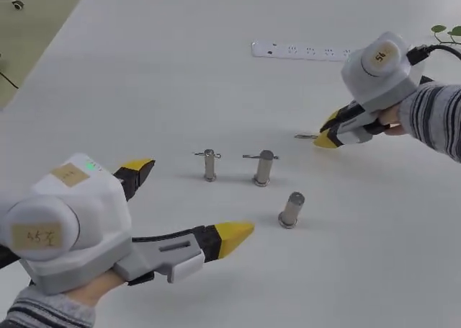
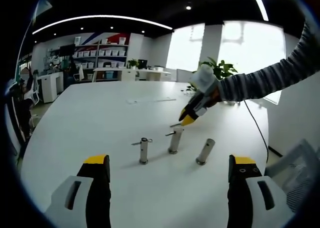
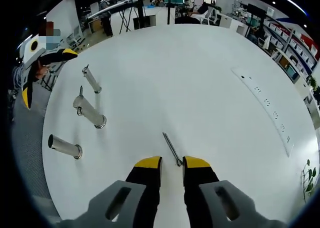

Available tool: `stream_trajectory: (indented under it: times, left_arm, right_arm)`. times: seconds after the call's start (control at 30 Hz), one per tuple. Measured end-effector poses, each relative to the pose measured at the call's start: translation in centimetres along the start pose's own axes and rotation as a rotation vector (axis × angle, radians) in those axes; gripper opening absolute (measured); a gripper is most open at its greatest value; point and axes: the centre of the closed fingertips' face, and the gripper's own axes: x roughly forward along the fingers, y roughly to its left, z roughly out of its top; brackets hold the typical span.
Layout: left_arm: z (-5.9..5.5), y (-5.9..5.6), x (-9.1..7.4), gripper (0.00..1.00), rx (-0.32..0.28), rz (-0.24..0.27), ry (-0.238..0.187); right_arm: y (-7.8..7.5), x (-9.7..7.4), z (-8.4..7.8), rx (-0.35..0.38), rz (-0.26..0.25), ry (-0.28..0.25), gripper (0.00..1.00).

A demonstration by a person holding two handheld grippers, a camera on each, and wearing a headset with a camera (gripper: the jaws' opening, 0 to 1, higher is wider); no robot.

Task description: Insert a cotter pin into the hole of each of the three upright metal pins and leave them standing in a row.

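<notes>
Our right gripper has its jaws closed on one end of a cotter pin. The rest of the cotter pin sticks out in front of the tips. We think it is held this way so that the free end can enter a hole. This gripper hovers over the table, well apart from the three upright metal pins. The left pin and the middle pin each have a cotter pin through the top. The third pin stands bare, a little out of line and nearer to us. Our left gripper has its jaws wide apart and holds nothing. It is near the third pin, probably to steady it during the insertion.
</notes>
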Motion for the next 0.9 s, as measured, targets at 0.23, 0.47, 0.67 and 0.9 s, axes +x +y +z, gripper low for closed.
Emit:
stream_trajectory:
  times: [0.23,0.47,0.67,0.9]
  left_arm:
    - [-0.1,-0.1,0.2,0.96,-0.004,-0.008,0.004]
    - [-0.2,-0.1,0.3,0.95,-0.014,-0.015,0.007]
    - [-0.3,-0.2,0.2,0.95,-0.013,-0.020,0.011]
    - [-0.2,-0.2,0.2,0.92,-0.013,-0.023,0.012]
  right_arm:
    - [-1.1,0.7,-0.4,-0.003,0.006,0.023,0.07]
    - [-0.5,0.5,-0.3,-0.053,0.030,0.041,0.03]
    - [0.0,0.4,-0.3,-0.120,0.034,0.074,0.00]
    - [0.1,0.4,-0.3,-0.156,0.037,0.076,0.00]
